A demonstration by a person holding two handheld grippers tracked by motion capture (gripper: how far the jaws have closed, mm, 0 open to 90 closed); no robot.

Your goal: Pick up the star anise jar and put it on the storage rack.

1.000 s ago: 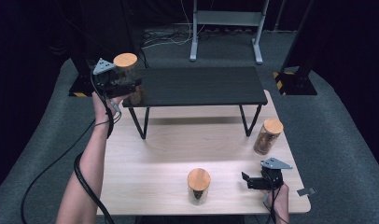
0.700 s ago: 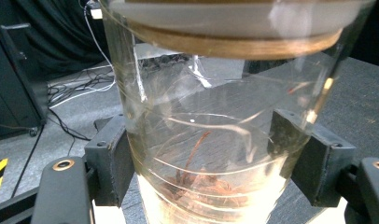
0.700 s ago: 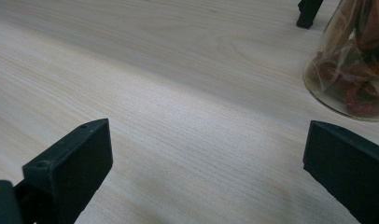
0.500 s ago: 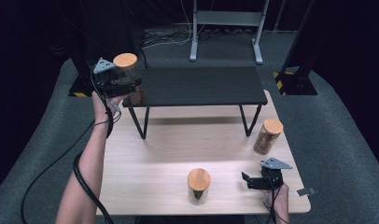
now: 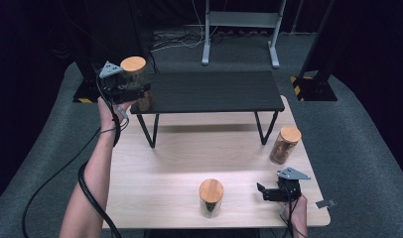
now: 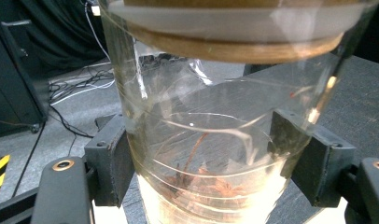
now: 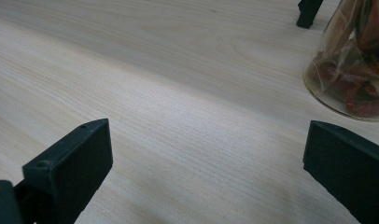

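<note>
My left gripper [image 5: 139,92] is shut on a clear glass jar [image 5: 135,79] with a round wooden lid. It holds the jar upright at the left end of the black shelf [image 5: 214,91]. In the left gripper view both pads press the jar's [image 6: 211,154] sides, with reddish dried pieces at its bottom. Down at the table's front right, my right gripper [image 5: 263,192] rests low and open. In the right gripper view its jaws [image 7: 206,168] stand wide apart over bare wood with nothing between them.
A second lidded jar [image 5: 211,197] stands at the front middle of the wooden table [image 5: 189,158]. A third [image 5: 284,145] stands by the shelf's right leg, and a jar with reddish contents [image 7: 353,70] shows at the upper right. A cable trails from my left arm.
</note>
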